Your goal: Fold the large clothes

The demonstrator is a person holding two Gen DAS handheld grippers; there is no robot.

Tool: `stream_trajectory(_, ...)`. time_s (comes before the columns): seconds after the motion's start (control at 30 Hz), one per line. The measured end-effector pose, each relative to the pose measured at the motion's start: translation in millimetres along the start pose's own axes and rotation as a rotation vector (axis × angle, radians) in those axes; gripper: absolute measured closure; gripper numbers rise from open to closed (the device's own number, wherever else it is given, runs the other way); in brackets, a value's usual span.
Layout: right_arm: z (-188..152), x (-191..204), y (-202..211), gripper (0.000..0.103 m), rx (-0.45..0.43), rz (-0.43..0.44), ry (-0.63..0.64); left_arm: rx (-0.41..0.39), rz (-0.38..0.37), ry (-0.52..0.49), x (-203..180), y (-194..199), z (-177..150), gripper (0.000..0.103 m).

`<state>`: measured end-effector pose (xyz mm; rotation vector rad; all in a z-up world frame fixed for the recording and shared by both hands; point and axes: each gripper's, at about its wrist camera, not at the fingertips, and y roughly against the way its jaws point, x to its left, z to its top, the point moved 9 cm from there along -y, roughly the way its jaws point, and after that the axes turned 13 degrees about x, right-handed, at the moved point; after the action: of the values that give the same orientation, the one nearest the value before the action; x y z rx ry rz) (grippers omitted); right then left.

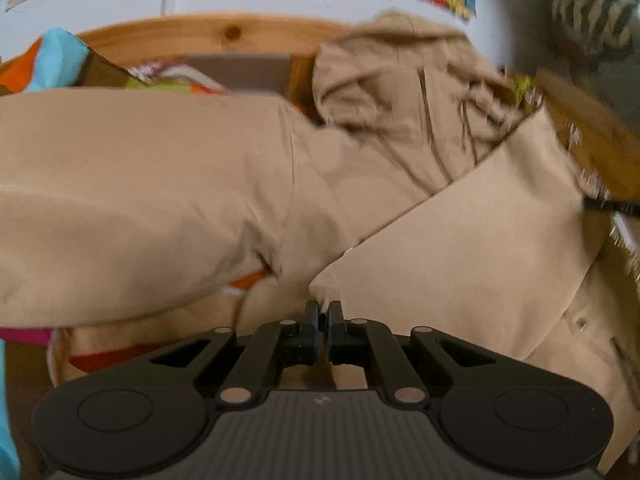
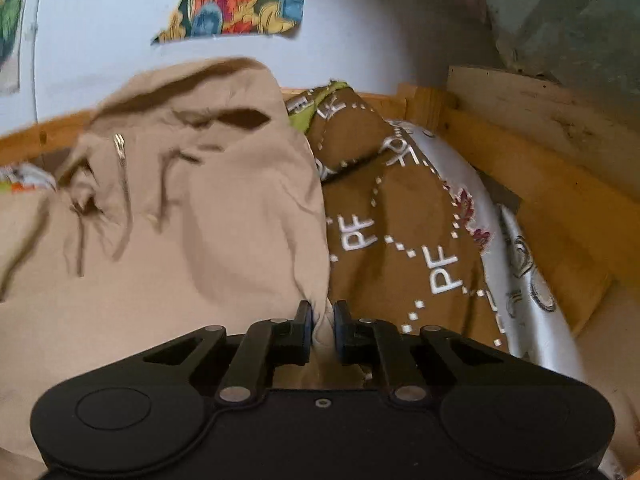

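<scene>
Your left black two-finger gripper (image 1: 323, 312) is pinched almost fully together, with only a thin fold of the large beige cotton garment (image 1: 160, 184) caught between its fingertips. That fold is the corner of a flat panel that runs up and to the right from the jaws. Your right black two-finger gripper (image 2: 320, 316) is closed down to a narrow gap, and a bunched edge of the same beige garment (image 2: 192, 240) fills that gap.

Beyond both grippers the garment lies spread and rumpled, with a metal zip pull (image 2: 119, 146) showing among the creases farther back. Just right of the right gripper, touching the garment's edge, lies a brown cloth printed with white "PF" letters and dotted diamonds (image 2: 400, 240), and beside it a silver-white printed fabric (image 2: 516, 256).

All of this sits inside a pale wooden frame (image 2: 520, 168). Behind it is a white wall (image 2: 100, 40) with a piece of flowered fabric (image 2: 240, 4) on it.
</scene>
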<state>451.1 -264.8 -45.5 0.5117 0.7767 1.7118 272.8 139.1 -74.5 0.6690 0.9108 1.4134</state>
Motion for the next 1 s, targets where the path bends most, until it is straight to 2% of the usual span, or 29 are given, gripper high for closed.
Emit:
stream_trajectory(0.07,-8.5,-2.3,-15.5,0.092,0.034,-0.016,-0.011,0.036,0.028,-0.003,-0.9,-18.9,-7.0,0.100)
stream_trajectory(0.13,-12.0,2.9,-18.6,0.088,0.008,-0.049,0.015,0.041,0.024,0.021,1.4,-29.1,-11.5,0.099)
stream_trajectory(0.2,-14.0,7.4,-8.7,0.073,-0.011,-0.073,0.026,0.024,-0.004,0.044,2.5,-23.0,-13.5,0.096)
stream_trajectory(0.23,-15.4,11.4,0.1,0.068,-0.025,-0.065,0.034,0.020,-0.011,0.046,3.2,-17.8,-15.1,0.091)
stream_trajectory(0.3,-20.7,22.2,23.1,0.040,-0.061,-0.037,0.064,0.000,-0.009,0.032,6.1,-1.1,-19.0,0.076)
stream_trajectory(0.37,-31.5,37.0,50.4,0.029,-0.094,0.012,0.075,-0.043,0.016,0.022,13.9,22.8,-25.2,0.045)
stream_trajectory(0.47,-60.3,65.8,91.3,0.009,-0.128,0.132,0.070,-0.108,0.054,0.074,38.7,68.2,-33.7,0.042)
stream_trajectory(0.53,-84.4,84.1,110.8,0.006,-0.133,0.198,0.057,-0.146,0.102,0.134,64.5,100.6,-36.7,0.037)
stream_trajectory(0.63,-118.6,104.1,126.9,0.003,-0.112,0.269,0.027,-0.238,0.199,0.303,116.2,152.6,-42.8,0.025)
stream_trajectory(0.73,-139.0,117.8,127.7,0.002,-0.062,0.317,0.012,-0.302,0.268,0.452,163.5,187.0,-50.4,0.024)
stream_trajectory(0.83,-141.8,127.6,127.6,0.002,-0.051,0.347,0.009,-0.349,0.256,0.583,203.6,199.2,-50.5,0.025)
stream_trajectory(0.9,-140.6,131.0,129.3,0.002,-0.059,0.355,0.019,-0.344,0.212,0.705,227.0,195.4,-53.6,0.030)
stream_trajectory(0.97,-143.6,129.8,131.1,0.002,-0.067,0.349,0.023,-0.323,0.177,0.818,244.6,188.2,-57.9,0.040)
stream_trajectory(1.0,-144.6,128.9,130.6,0.002,-0.065,0.349,0.020,-0.314,0.161,0.871,251.2,186.3,-63.3,0.040)
